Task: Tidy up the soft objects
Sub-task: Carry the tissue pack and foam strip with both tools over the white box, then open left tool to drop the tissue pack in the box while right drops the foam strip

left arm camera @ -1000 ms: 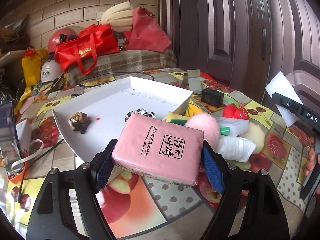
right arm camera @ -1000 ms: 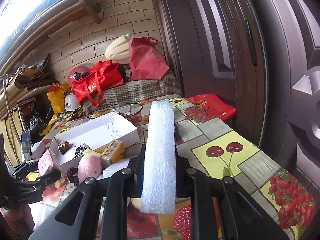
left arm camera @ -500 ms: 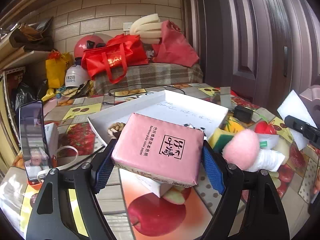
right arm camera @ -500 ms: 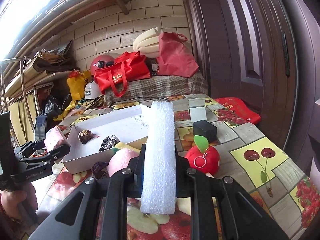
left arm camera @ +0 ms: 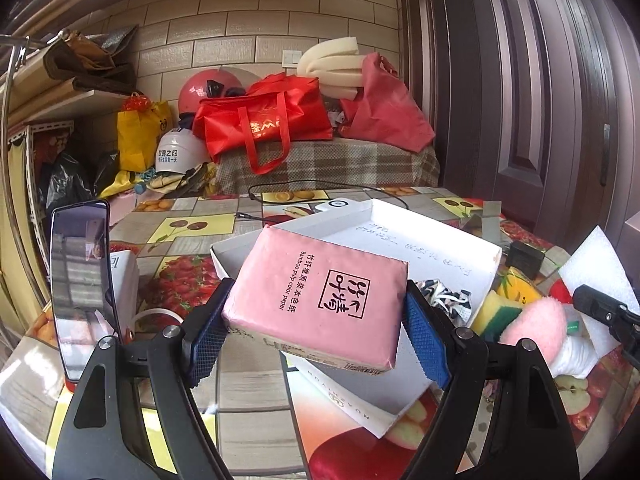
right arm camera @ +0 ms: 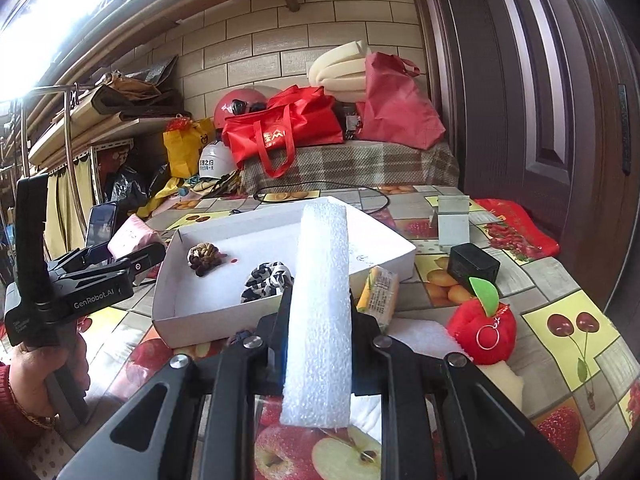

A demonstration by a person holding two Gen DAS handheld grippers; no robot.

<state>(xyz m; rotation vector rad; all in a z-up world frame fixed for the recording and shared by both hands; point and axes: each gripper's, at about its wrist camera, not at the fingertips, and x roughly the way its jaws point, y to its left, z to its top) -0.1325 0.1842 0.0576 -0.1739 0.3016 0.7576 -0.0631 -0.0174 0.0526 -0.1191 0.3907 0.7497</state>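
Note:
My left gripper (left arm camera: 316,336) is shut on a pink tissue pack (left arm camera: 320,298) and holds it above the near left corner of the white box (left arm camera: 436,248). It also shows in the right wrist view (right arm camera: 132,254), beside the box's left wall. My right gripper (right arm camera: 318,320) is shut on a white foam strip (right arm camera: 320,304), held upright in front of the white box (right arm camera: 280,240). In the box lie a brown scrunchie (right arm camera: 204,258) and a black-and-white scrunchie (right arm camera: 268,280).
Right of the box lie a yellow sponge (right arm camera: 380,294), a red plush apple (right arm camera: 484,332), a black block (right arm camera: 472,264), a pink fluffy pad (left arm camera: 532,324) and white foam sheet (left arm camera: 600,272). A phone (left arm camera: 80,288) stands at the left. Bags and helmets sit behind the table.
Both grippers have lifted and drawn back with their loads. The left one moved left, so the tissue pack now hangs over the box's near left corner; the phone came into view.

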